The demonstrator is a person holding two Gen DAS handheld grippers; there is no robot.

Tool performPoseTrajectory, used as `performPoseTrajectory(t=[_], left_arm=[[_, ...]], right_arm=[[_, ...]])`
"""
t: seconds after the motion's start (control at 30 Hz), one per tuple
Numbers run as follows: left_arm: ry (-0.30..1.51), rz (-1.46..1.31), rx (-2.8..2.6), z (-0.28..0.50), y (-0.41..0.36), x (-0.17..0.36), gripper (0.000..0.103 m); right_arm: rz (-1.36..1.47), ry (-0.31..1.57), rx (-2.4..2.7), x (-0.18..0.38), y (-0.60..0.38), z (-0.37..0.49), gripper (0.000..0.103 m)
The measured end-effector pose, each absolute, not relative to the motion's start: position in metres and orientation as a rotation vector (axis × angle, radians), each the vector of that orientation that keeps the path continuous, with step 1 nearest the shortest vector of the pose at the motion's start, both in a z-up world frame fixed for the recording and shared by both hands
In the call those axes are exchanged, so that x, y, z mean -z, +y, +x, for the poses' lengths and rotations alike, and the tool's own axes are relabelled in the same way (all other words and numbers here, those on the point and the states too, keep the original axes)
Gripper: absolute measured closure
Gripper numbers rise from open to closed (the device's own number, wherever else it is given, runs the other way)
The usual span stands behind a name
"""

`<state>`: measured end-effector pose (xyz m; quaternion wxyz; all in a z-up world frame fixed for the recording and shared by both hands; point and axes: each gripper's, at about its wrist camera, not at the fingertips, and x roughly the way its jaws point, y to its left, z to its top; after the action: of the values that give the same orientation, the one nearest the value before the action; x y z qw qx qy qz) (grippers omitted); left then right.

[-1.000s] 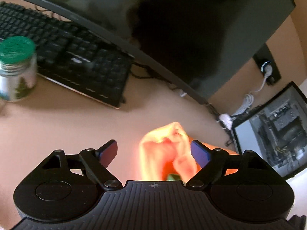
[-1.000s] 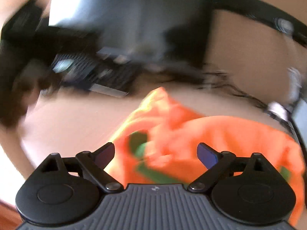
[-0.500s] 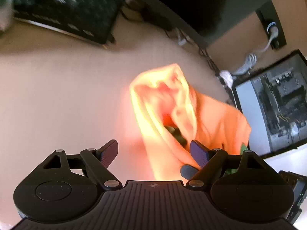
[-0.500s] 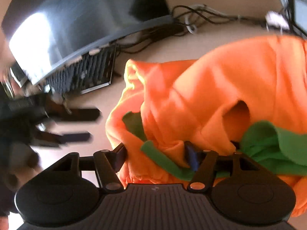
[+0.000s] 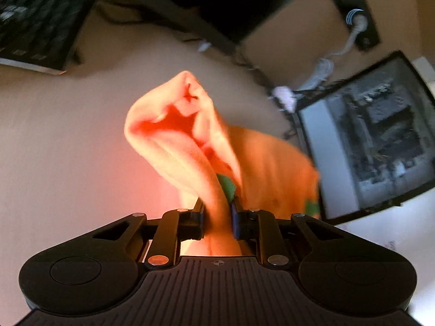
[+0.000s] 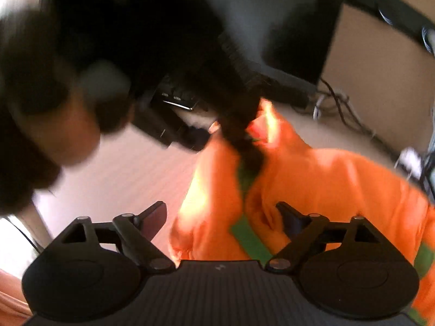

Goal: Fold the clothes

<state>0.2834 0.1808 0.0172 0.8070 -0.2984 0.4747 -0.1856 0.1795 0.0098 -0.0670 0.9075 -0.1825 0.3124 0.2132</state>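
Orange top (image 5: pixel 190 146): my left hand-held gripper (image 5: pixel 217 217) has just pinched shut on it. My right hand-held gripper (image 6: pixel 221 217) let go, now wide open. I can start folding.

Warm side light; motion blur; fisheye-bent edges; dim corners

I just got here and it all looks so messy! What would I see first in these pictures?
The bright orange garment with green trim, bunched up on the tan desk. The left gripper is pinching a fold of it, while the right gripper is wide open just above it. Behind sit a dark monitor and a keyboard.
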Motion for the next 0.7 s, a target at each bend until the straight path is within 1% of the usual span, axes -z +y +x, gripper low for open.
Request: performPoseTrajectory(t=[0.03,0.1,0.13,0.17,0.23,0.27,0.3,0.33,0.37,0.4,0.43,0.53,0.6,0.67,0.7], left_arm=[[1.012,-0.635,0.408,0.285,0.177,-0.021,0.084],[1.004,-0.627,0.431,0.288,0.169,-0.029,0.084],[1.000,-0.623,0.442,0.289,0.166,-0.034,0.084],[0.996,-0.619,0.453,0.291,0.162,-0.038,0.083],[0.968,-0.622,0.457,0.294,0.160,-0.047,0.067],[0.947,-0.627,0.449,0.295,0.162,-0.051,0.062],[0.924,-0.627,0.427,0.296,0.167,-0.055,0.052],[0.905,-0.626,0.390,0.299,0.170,-0.057,0.035],[0.898,-0.634,0.340,0.300,0.176,-0.057,0.031],[0.895,-0.645,0.294,0.302,0.183,-0.057,0.026],[0.915,-0.673,0.266,0.303,0.188,-0.051,0.021],[0.995,-0.748,0.192,0.309,0.195,-0.027,0.012],[1.062,-0.786,0.154,0.313,0.190,-0.006,0.011],[1.105,-0.783,0.114,0.317,0.181,0.008,0.011],[1.106,-0.758,0.109,0.321,0.175,0.010,0.017]], right_arm=[[-0.368,0.646,-0.422,0.068,0.007,0.184,0.015],[-0.344,0.651,-0.388,0.070,0.000,0.194,0.024],[-0.275,0.684,-0.374,0.069,-0.009,0.203,0.038],[-0.206,0.721,-0.362,0.067,-0.018,0.211,0.055],[-0.015,0.803,-0.340,0.065,-0.046,0.227,0.068],[0.088,0.841,-0.339,0.064,-0.061,0.234,0.069],[0.173,0.868,-0.343,0.065,-0.073,0.238,0.070],[0.258,0.894,-0.346,0.065,-0.086,0.242,0.072],[0.338,0.917,-0.349,0.064,-0.098,0.246,0.073],[0.359,0.916,-0.354,0.063,-0.104,0.245,0.074],[0.320,0.897,-0.358,0.060,-0.104,0.241,0.074],[0.151,0.830,-0.385,0.054,-0.094,0.226,0.075],[0.046,0.801,-0.417,0.053,-0.085,0.217,0.076],[-0.039,0.790,-0.456,0.054,-0.078,0.210,0.076],[-0.081,0.784,-0.477,0.054,-0.074,0.207,0.076]])
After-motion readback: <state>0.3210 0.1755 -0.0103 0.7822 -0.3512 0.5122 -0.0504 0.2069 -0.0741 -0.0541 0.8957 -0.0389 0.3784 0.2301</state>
